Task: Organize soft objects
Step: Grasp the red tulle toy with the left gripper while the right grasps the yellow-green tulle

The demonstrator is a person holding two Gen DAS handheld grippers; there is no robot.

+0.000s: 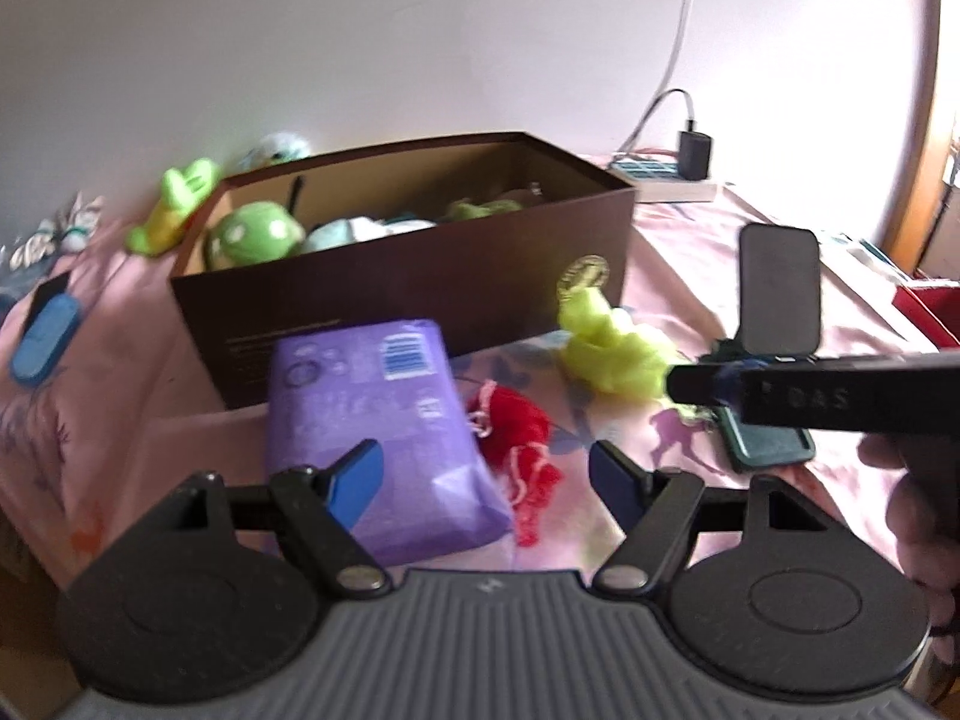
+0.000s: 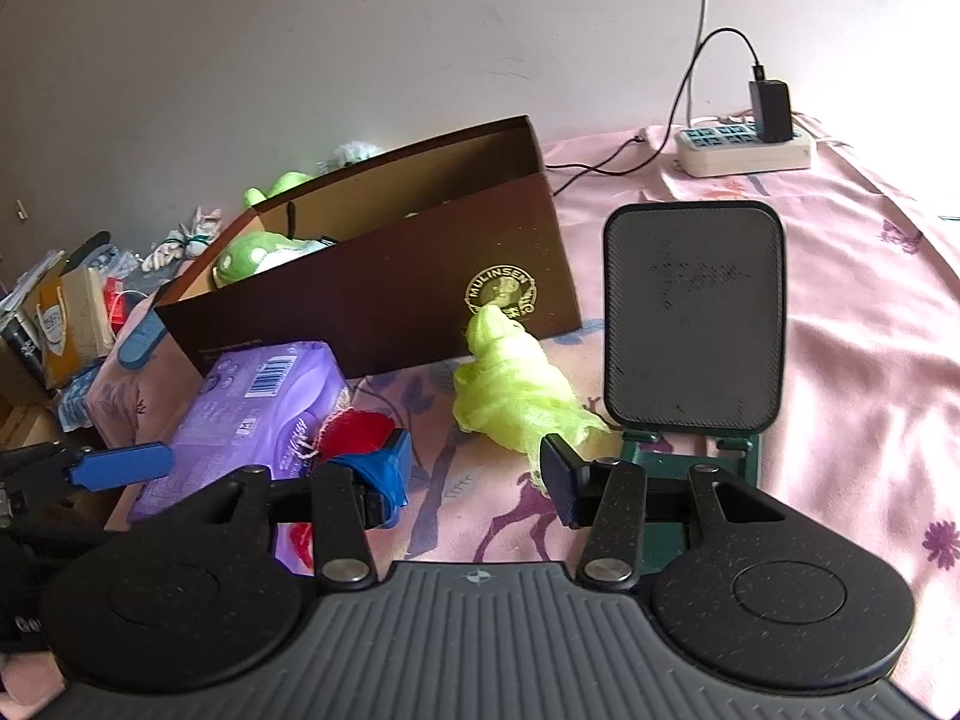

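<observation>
A brown cardboard box [image 1: 420,282] stands on the pink bedsheet and holds a green plush toy [image 1: 255,235] and other soft things; it also shows in the right wrist view [image 2: 384,294]. In front of it lie a purple soft pack [image 1: 378,420], a red knitted piece [image 1: 516,432] and a yellow-green cloth [image 1: 606,348]. My left gripper [image 1: 486,480] is open and empty, hovering over the purple pack and the red piece. My right gripper [image 2: 477,474] is open and empty, just short of the yellow-green cloth [image 2: 516,396]. The purple pack [image 2: 258,414] and red piece [image 2: 354,432] lie to its left.
A dark phone stand [image 2: 693,330] stands right of the yellow-green cloth. A power strip [image 2: 744,147] with a charger lies at the back. A green plush [image 1: 174,204] and other toys lie behind the box. A blue clip [image 1: 45,336] lies at left. Clutter fills the far left beyond the bed edge [image 2: 60,324].
</observation>
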